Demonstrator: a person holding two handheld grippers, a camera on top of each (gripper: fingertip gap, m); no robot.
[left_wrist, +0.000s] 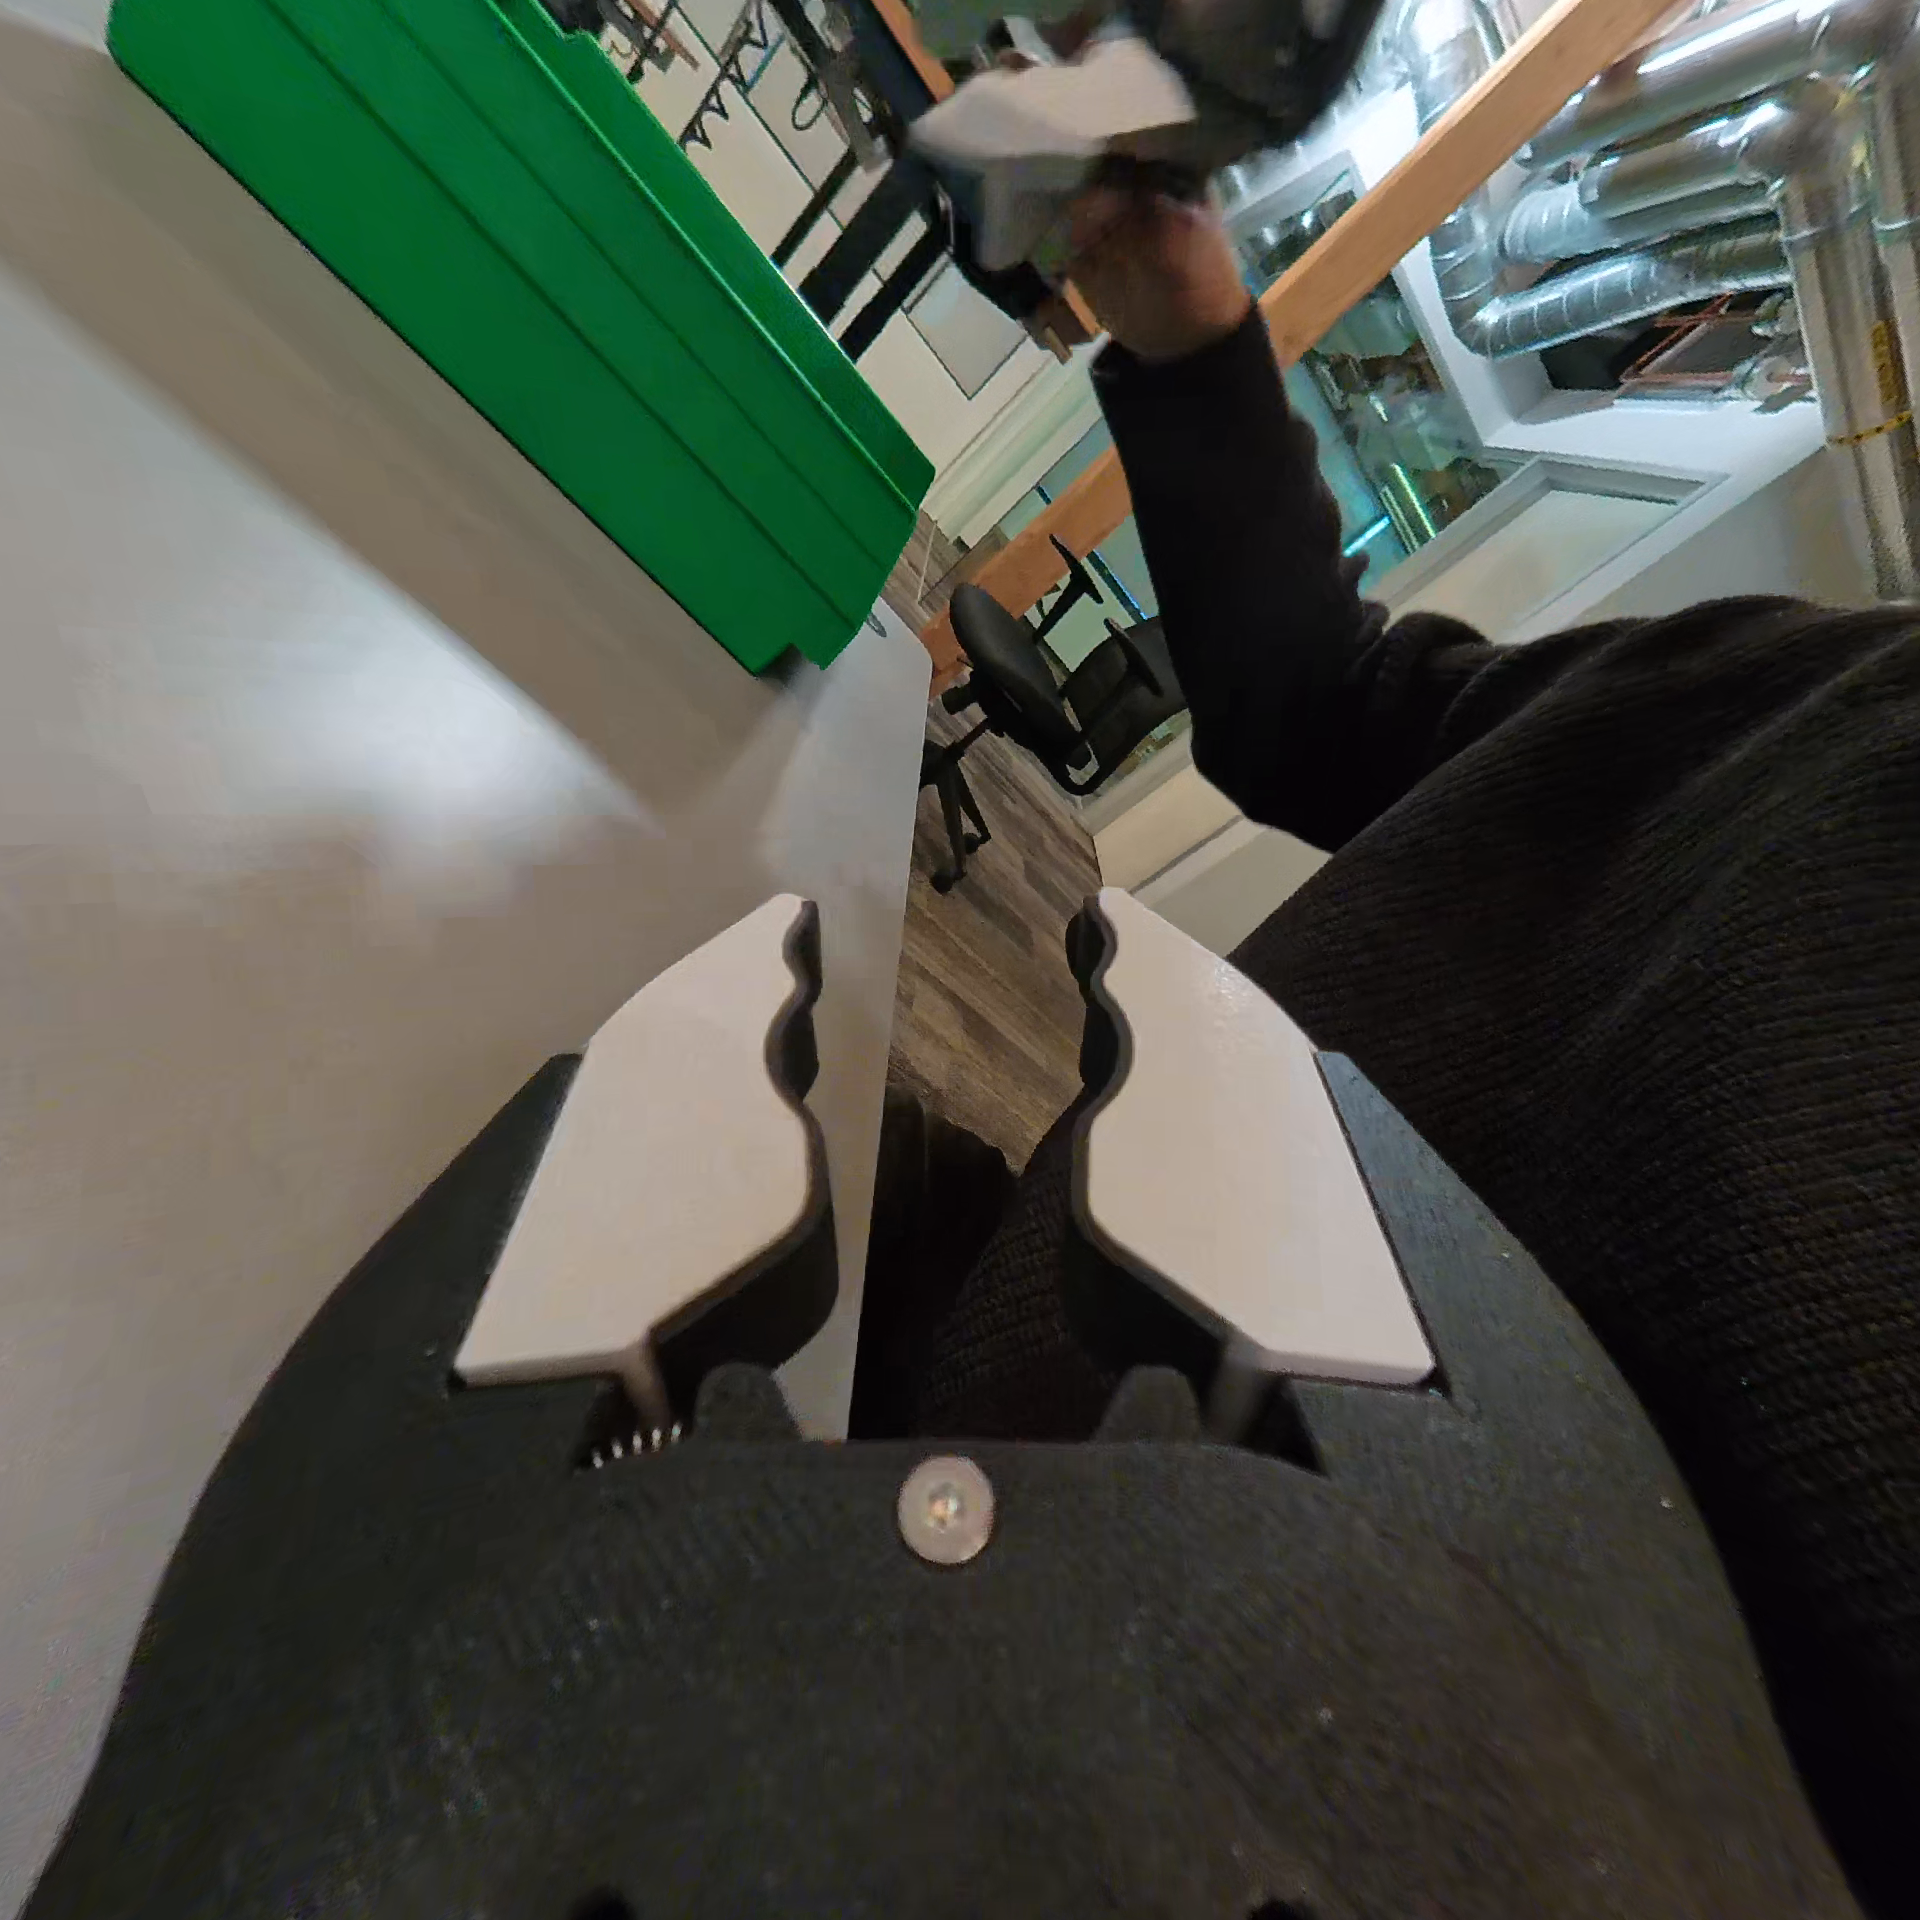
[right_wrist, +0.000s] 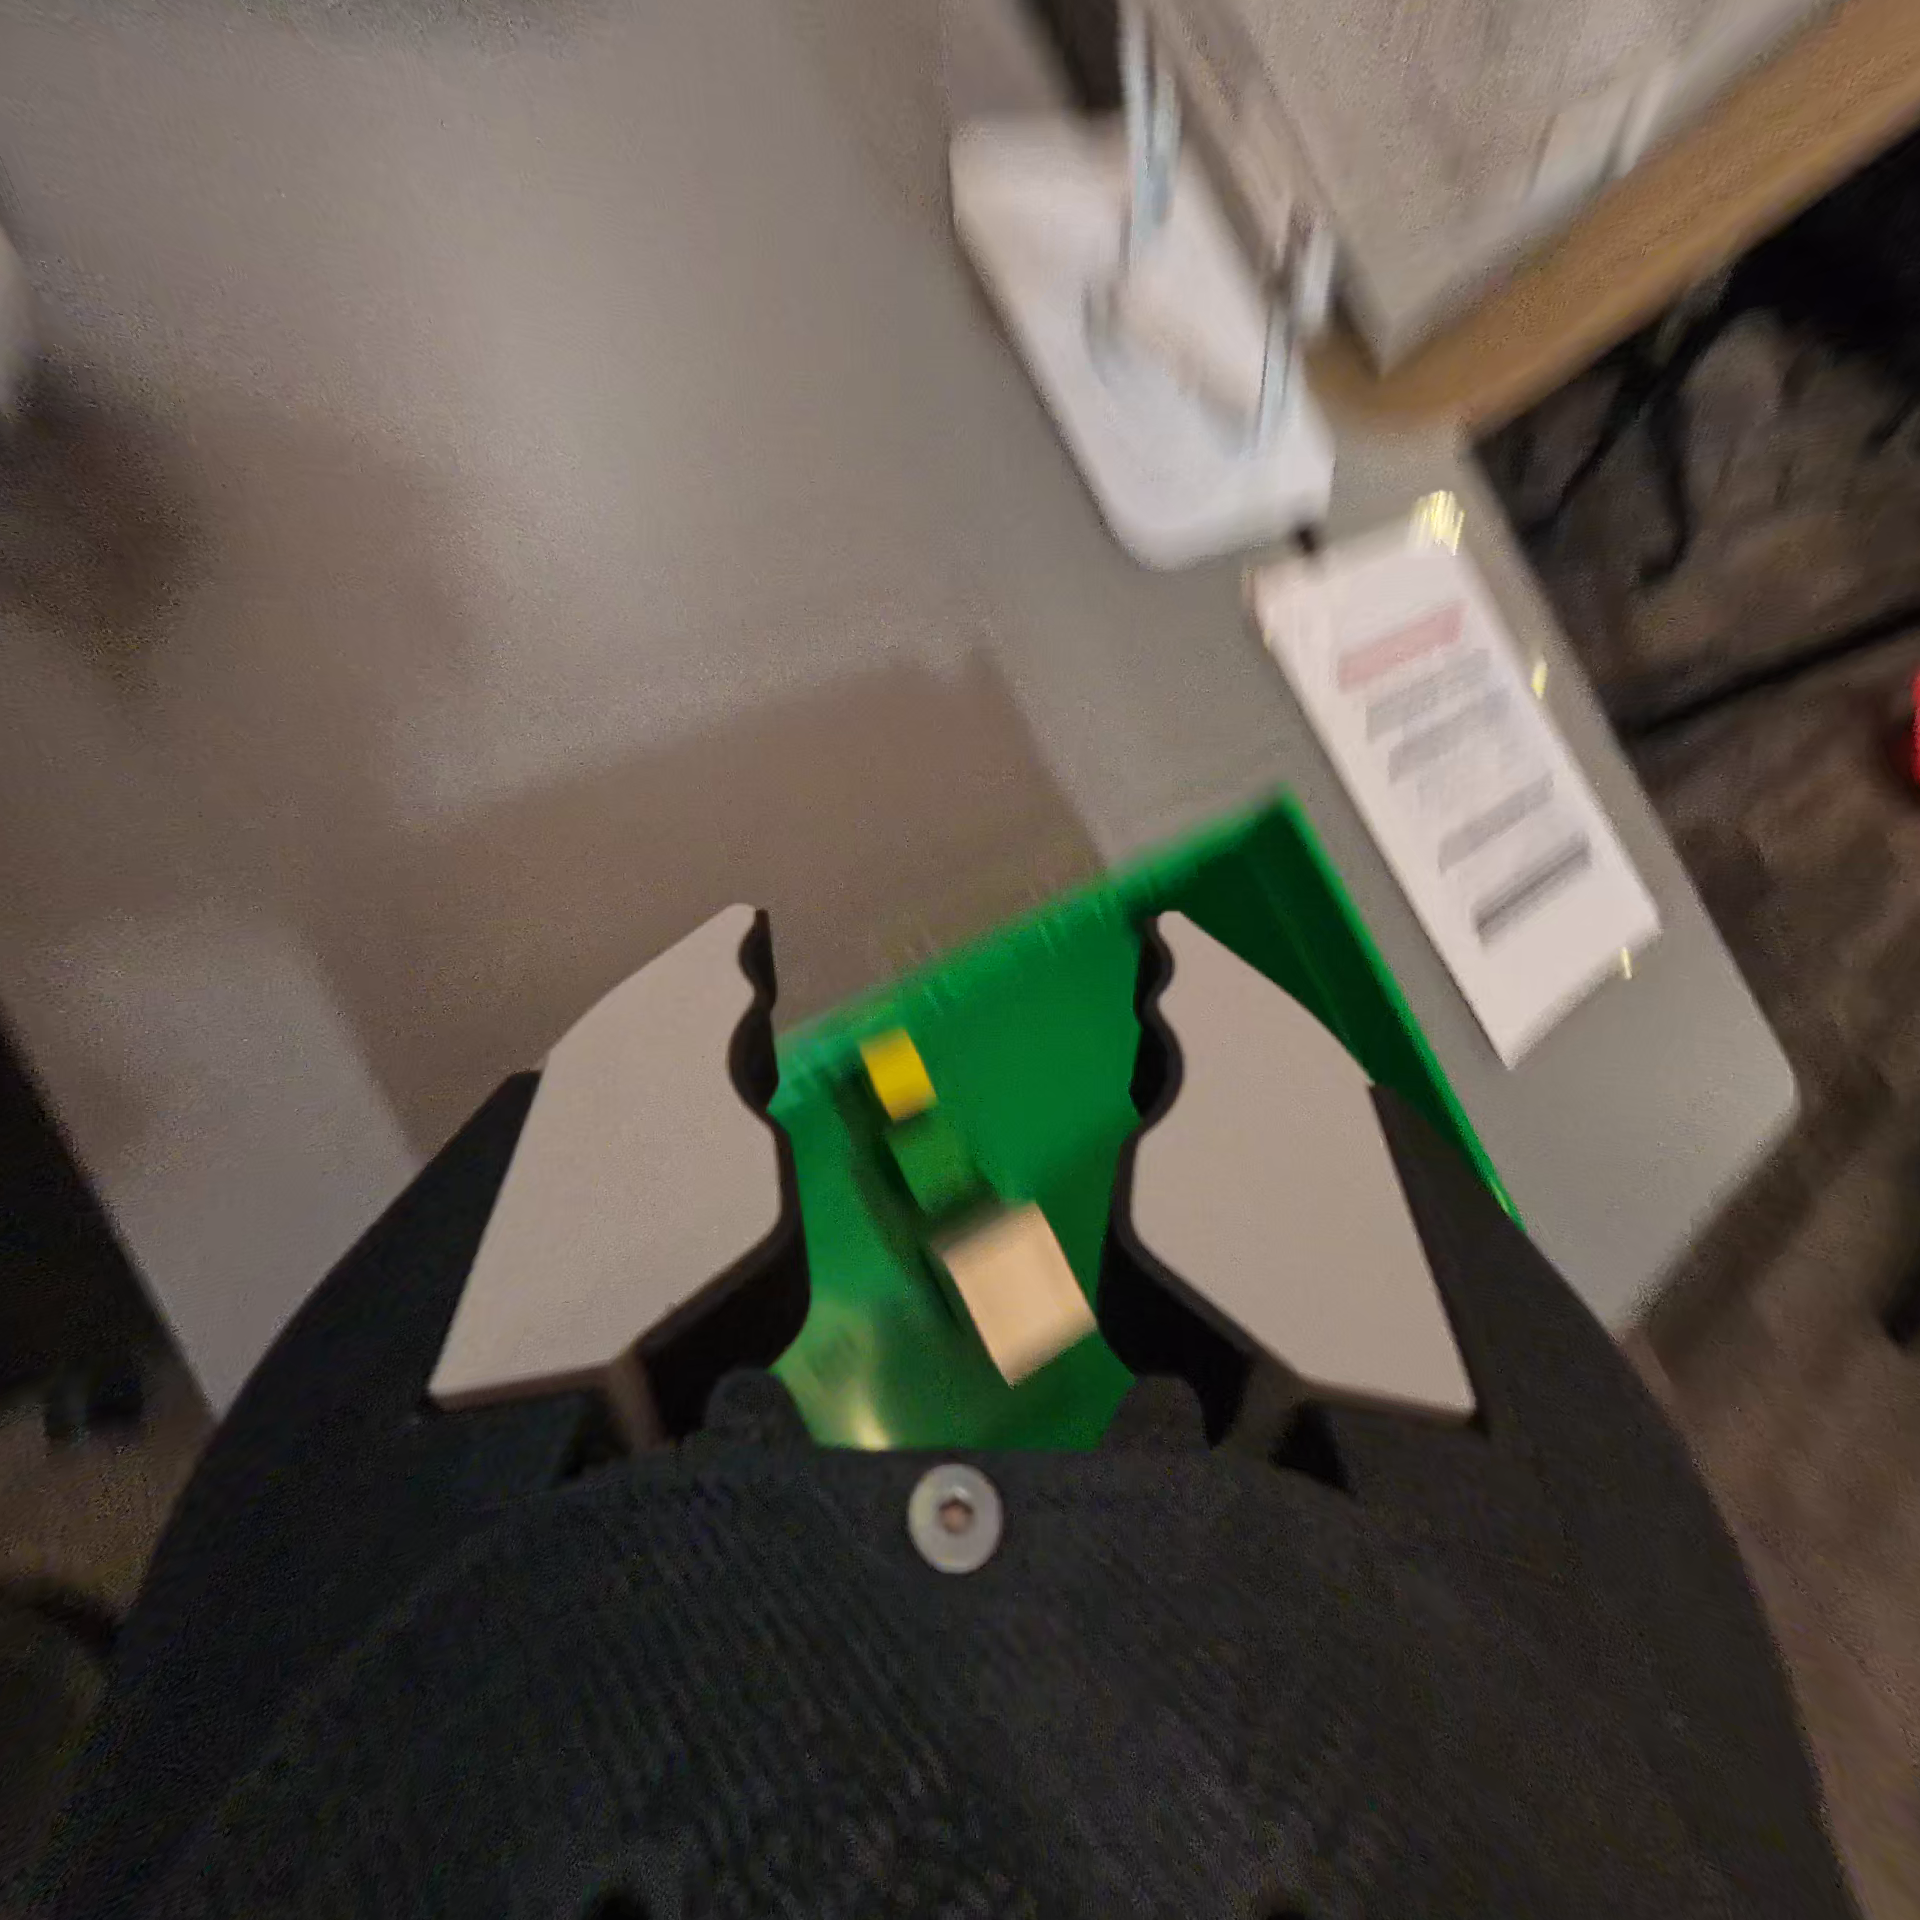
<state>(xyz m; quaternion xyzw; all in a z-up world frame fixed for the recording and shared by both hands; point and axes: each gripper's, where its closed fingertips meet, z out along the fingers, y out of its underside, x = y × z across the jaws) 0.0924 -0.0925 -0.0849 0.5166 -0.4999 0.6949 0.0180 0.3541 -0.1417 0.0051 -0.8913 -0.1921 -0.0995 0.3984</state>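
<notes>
While our left tongs (left_wrist: 940, 1049) gape empty at the desk (left_wrist: 260, 831) edge, our right tongs (right_wrist: 956, 1049) hover apart over a green tray (right_wrist: 997, 1008) holding small blocks.

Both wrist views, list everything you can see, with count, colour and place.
Flat green plastic tray: one, green, on the table under the right tongs.
Small blocks: three, yellow, green, beige, in a row on the tray.
Grey table: one, grey, under the tray.
Printed white sheet: one, white, near the table edge.
Black office chair: one, black, on the floor beyond.
Black sleeve: one, raised.
Left tongs: open, empty, at the table edge.
Right tongs: open, empty, over the blocks.
</notes>
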